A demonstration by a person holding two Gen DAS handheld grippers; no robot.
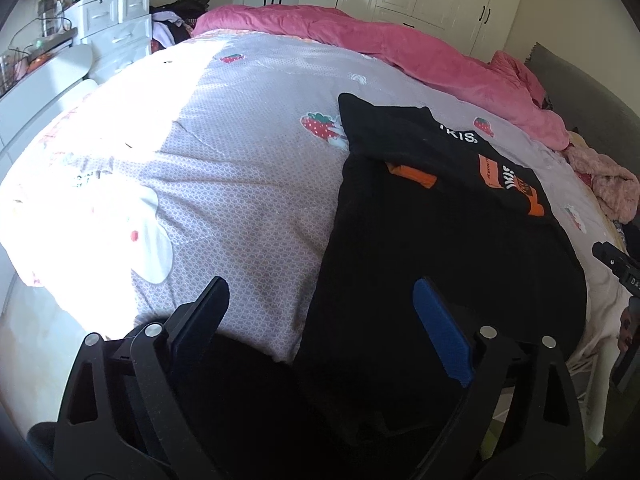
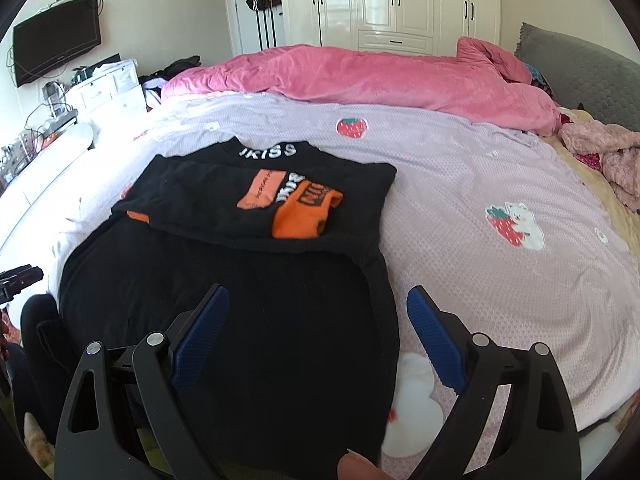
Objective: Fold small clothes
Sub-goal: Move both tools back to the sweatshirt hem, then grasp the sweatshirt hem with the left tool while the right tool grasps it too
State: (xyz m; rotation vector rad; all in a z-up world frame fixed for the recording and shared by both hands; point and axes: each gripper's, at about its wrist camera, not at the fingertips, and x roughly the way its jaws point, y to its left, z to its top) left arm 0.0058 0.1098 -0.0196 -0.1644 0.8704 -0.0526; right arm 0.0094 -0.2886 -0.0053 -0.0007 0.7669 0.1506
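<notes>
Black sweater [image 2: 224, 280] spread on the lilac bedspread [image 2: 480, 168], centre-left of the right view, top part folded down. Left gripper [image 1: 320, 312] wide, nothing between the pads. Right gripper [image 2: 318, 316] wide too, over the sweater's lower edge.

light: daylight | glare: bedspread [image 1: 72, 200] blown out | edges: fisheye-warped, vignetted

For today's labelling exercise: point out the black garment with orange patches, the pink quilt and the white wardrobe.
Black garment with orange patches [image 2: 224, 320]: right wrist view, lower plain panel.
Pink plush quilt [image 2: 360, 76]: right wrist view, middle of its bulk.
White panelled wardrobe [image 2: 412, 0]: right wrist view, centre door.
</notes>
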